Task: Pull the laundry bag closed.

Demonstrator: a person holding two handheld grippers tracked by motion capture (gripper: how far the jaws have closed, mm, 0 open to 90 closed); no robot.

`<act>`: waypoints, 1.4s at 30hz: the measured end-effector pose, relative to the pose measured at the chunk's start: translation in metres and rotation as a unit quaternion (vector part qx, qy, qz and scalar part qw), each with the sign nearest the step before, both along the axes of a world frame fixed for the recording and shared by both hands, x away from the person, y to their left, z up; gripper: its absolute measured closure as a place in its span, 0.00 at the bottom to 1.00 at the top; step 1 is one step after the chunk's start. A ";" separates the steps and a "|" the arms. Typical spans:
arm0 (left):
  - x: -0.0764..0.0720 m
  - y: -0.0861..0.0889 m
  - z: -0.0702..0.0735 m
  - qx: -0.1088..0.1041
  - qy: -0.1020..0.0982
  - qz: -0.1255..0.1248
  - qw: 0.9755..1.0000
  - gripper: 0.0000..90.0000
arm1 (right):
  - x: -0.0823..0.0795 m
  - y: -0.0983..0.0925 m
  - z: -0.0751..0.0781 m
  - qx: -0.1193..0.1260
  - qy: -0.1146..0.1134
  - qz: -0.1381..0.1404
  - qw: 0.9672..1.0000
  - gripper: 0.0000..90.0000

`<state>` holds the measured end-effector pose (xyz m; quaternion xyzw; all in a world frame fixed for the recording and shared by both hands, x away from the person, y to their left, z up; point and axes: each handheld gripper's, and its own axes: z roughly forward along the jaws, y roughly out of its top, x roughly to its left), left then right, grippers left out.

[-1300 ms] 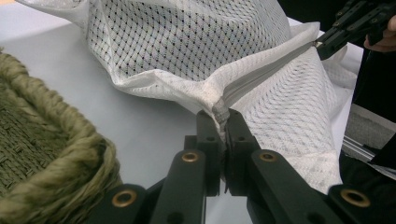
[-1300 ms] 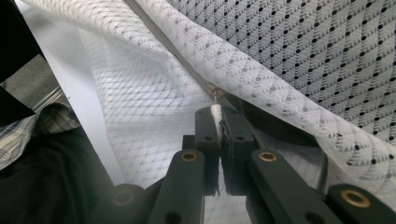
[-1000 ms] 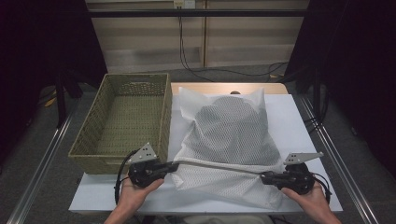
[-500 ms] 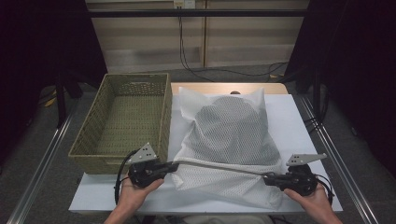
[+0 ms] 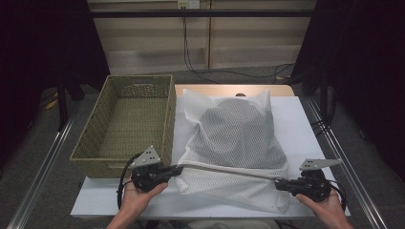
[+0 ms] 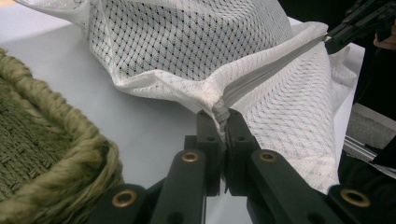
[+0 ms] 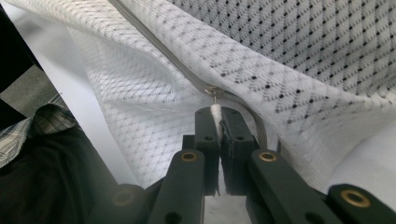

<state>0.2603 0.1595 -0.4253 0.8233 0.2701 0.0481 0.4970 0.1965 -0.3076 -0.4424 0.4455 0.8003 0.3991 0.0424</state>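
A white mesh laundry bag [image 5: 236, 138] with dark contents lies on the white table [image 5: 305, 129]. Its grey zipper [image 5: 224, 169] is stretched taut along the near edge between my two grippers. My left gripper [image 5: 179, 169] is shut on the grey fabric end of the zipper [image 6: 220, 111], beside the basket's near corner. My right gripper [image 5: 278, 183] is shut on the white pull tab [image 7: 215, 111] hanging from the metal slider [image 7: 212, 91], at the bag's near right corner. In the left gripper view the right gripper [image 6: 336, 39] shows at the far end of the zipper.
A woven basket [image 5: 95, 167] stands empty on the left, its rim [image 6: 70, 154] close beside my left gripper. Metal rails [image 5: 344, 162] run along both sides of the table. Cables [image 5: 229, 72] lie on the floor beyond the table's far edge.
My right gripper has edged slightly to the right with the pull tab. The left gripper and the bag have stayed put.
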 end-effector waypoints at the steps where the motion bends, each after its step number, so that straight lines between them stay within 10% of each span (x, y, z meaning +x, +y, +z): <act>1: 0.000 0.000 0.000 0.000 0.000 0.000 1.000 0.97 | -0.001 0.000 0.000 0.001 0.001 -0.002 1.000 0.97; 42: 0.005 0.001 0.004 -0.004 0.005 0.005 1.000 0.97 | -0.010 -0.026 -0.003 0.000 0.026 -0.032 0.999 0.96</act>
